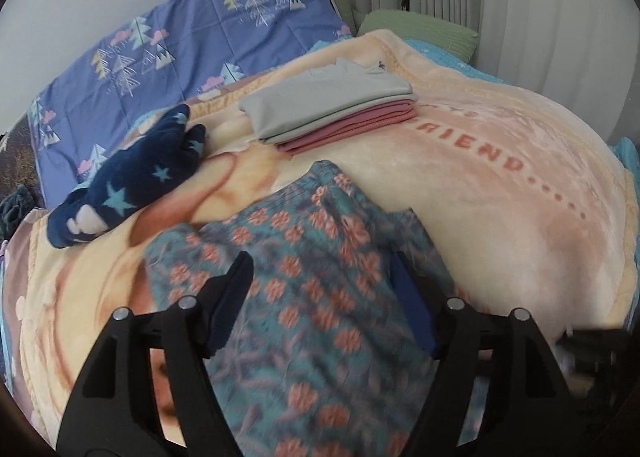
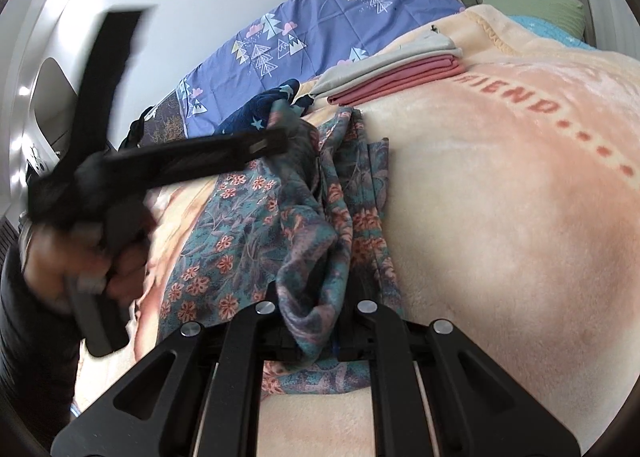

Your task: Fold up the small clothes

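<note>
On the cream plush blanket [image 1: 500,217], the left gripper [image 1: 320,277] hovers with fingers spread wide apart over the teal floral-print fabric garment [image 1: 304,257], which lies rumpled and partly doubled over. The right gripper [image 2: 316,321] is clamped tight on a bunched fold of it.

Your floral garment [image 1: 304,257]: teal cloth, coral flowers, mauve leaves. Lies on cream blanket [image 1: 500,217], partly flat, right-hand edge bunched into lengthwise ridge [image 2: 320,217]; near end lifted off blanket, pinched in your right gripper [image 2: 316,321]. Your folded stack [image 1: 332,113]: grey piece [image 1: 320,105] on top, pink piece [image 1: 352,129] beneath, edges squared, flat on blanket beyond floral garment's far end, apart from it. Your navy star-print piece [image 1: 132,177]: unfolded, crumpled, on blanket left of stack, just beside it.
</note>
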`<state>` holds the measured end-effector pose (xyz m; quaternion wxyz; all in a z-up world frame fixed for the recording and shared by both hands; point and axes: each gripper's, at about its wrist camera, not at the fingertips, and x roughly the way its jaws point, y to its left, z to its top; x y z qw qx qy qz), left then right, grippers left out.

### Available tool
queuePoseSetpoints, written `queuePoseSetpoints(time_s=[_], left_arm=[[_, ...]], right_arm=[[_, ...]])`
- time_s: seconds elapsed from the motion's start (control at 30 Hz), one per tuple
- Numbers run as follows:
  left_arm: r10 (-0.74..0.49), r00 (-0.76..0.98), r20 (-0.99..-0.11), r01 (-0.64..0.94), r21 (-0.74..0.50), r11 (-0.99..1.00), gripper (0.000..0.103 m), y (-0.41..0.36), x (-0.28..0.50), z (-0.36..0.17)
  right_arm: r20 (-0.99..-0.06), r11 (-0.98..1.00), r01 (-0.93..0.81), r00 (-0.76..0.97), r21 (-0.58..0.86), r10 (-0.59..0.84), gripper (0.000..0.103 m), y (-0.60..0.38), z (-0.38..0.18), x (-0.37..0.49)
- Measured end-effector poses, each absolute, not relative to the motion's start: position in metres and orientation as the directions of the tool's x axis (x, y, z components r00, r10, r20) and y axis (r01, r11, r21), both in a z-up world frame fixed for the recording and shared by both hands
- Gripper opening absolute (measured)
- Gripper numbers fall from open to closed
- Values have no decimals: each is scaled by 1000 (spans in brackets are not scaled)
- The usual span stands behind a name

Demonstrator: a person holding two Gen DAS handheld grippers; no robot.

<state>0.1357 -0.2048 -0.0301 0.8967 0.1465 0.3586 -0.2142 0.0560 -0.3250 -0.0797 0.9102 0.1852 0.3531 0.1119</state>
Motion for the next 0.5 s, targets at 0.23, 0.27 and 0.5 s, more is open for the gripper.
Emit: queuePoseSetpoints(time_s=[0.23, 0.27, 0.5], left_arm=[[-266, 686, -678, 482, 148, 864, 81, -133, 34, -51], [-266, 676, -687, 477, 134, 868, 81, -123, 20, -57], [-290, 633, -718, 484, 74, 872, 83, -114, -25, -90]], right_arm=[[-602, 905, -89, 719, 416, 347, 10, -326, -78, 58], [-602, 903, -90, 717, 421, 353, 10, -326, -77, 58], [-589, 882, -93, 711, 462, 384, 10, -329, -67, 62]])
